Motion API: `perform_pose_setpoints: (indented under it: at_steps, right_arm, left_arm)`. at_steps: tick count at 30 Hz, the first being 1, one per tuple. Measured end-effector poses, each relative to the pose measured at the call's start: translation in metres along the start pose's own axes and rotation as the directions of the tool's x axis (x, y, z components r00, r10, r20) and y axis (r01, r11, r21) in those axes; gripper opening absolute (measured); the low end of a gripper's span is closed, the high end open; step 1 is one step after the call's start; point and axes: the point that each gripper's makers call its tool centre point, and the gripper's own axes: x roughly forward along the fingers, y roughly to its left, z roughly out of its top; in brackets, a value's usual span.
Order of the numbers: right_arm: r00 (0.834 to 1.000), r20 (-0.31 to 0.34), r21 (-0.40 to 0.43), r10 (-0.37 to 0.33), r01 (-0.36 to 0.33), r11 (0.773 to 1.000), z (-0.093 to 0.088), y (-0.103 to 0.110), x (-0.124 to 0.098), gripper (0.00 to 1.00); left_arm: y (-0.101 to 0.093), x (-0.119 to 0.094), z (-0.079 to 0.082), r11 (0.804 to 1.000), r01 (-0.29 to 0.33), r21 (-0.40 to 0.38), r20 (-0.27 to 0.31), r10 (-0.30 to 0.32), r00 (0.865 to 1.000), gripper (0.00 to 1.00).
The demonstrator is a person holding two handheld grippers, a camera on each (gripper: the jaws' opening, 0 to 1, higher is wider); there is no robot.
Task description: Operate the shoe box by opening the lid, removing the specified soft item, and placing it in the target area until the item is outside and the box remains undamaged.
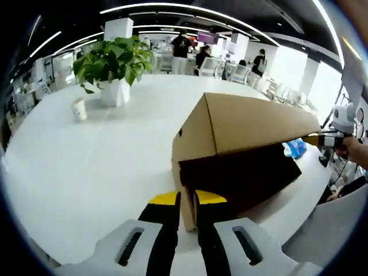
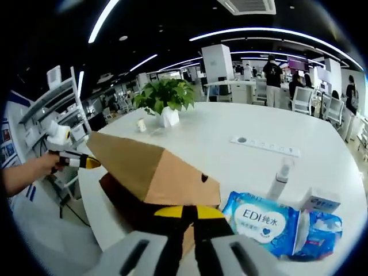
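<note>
Cardboard, brown and plain, made up the shoe box (image 1: 241, 155) that was set on a white table (image 1: 92, 155), with its lid (image 1: 253, 123) raised at a slant over a dark inside. In the left gripper view the left gripper (image 1: 187, 201) was seen at the bottom, its two yellow-tipped jaws brought close together around the near corner edge of the box, apparently clamped on the cardboard. At the right side of that view the right gripper (image 1: 315, 140) was held by a hand (image 1: 356, 150), and its tip was closed on the far corner of the lifted lid. In the right gripper view the same lid (image 2: 149, 169) was seen from the other end, pinched at its near corner between the jaws of the right gripper (image 2: 190, 213), while the left gripper (image 2: 92, 163) was seen at the far corner on the left. What lay within the box could not be made out in the shadow. A blue pack of wipes (image 2: 261, 221) lay on the table just beside the box, with a spray bottle (image 2: 279, 175) and a small white carton (image 2: 319, 202) near it. A potted plant (image 1: 115, 69) and a paper cup (image 1: 80, 108) stood well apart from the box, further back on the table.
</note>
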Motion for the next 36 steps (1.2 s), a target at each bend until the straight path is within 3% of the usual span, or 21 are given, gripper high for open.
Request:
perform_pose_setpoints:
  at_steps: [15, 36]
  right_arm:
    - [1.0, -0.005, 0.006, 0.023, -0.023, 1.0, -0.013, 0.006, 0.0, 0.01]
    - [0.998, -0.027, -0.076, 0.049, -0.051, 0.996, -0.031, 0.013, 0.001, 0.08]
  left_arm:
    - [-0.007, -0.004, 0.009, 1.0, 0.023, 0.02, 0.044, -0.024, 0.999, 0.09]
    - [-0.013, -0.003, -0.01, 0.994, 0.036, 0.099, 0.02, -0.038, 0.999, 0.14]
